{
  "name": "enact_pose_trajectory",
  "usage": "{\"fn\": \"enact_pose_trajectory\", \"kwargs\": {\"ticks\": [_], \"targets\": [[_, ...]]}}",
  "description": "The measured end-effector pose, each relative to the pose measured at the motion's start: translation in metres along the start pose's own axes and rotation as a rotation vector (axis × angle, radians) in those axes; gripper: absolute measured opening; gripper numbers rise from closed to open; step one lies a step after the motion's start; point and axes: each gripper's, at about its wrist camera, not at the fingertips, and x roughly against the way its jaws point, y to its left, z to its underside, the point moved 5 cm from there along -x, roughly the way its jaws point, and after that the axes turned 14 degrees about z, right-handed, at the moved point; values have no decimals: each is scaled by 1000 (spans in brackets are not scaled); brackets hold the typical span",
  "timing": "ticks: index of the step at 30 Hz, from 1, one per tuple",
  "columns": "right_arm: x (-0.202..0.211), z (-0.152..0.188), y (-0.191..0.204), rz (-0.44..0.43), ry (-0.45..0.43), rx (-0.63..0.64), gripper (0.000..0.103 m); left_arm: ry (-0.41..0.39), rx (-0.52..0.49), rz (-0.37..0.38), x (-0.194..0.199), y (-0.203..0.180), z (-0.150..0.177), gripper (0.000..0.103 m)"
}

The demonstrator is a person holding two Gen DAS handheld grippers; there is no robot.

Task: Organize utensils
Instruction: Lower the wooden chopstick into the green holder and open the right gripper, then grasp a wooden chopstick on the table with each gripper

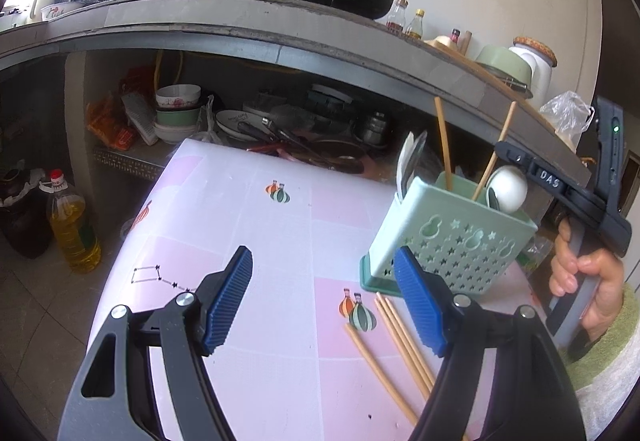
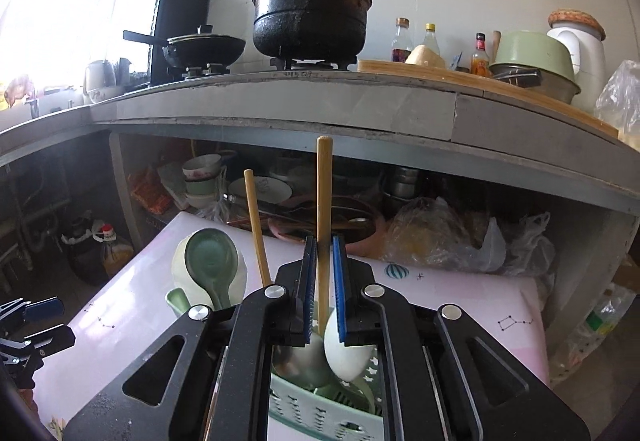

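A pale green perforated utensil caddy stands on the pink patterned table. It holds spoons, among them a white spoon, and two upright chopsticks. Several loose chopsticks lie on the table in front of it. My left gripper hovers open and empty just left of them. My right gripper sits over the caddy. One chopstick stands between its pads with a thin gap on each side, so they are not pressing on it. A second chopstick and a green spoon stand to its left.
Behind the table a concrete counter carries a black pot, a wok and bottles. The shelf under it is packed with bowls, plates and plastic bags. An oil bottle stands on the floor at left. A hand grips the right tool.
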Motion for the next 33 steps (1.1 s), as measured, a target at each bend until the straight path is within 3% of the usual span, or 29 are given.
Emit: {"fn": "enact_pose_trajectory", "kwargs": {"ticks": [3,6,14,20,26,29,33], "targets": [[13,2,-10,-5,-3,-22,32,30,-10,-20,2,-5,10,71],[31,3,-23,-5,-17,-42,39,64,-11,-30,1,-11,18,71],[84,22,-66,-4,-23,-156,43,174,-58,-43,-9,-33,46,71],[97,81,-62,-50,140,-221,43,281,-55,-29,-30,-46,74,70],[89,144,-43,-75,345,-258,43,371,-123,-65,-57,-60,97,59],[90,154,-39,-77,371,-255,43,399,-198,-100,-67,-67,105,52],[89,154,-36,-100,376,-240,43,448,-197,-106,-74,-68,116,36]]}}
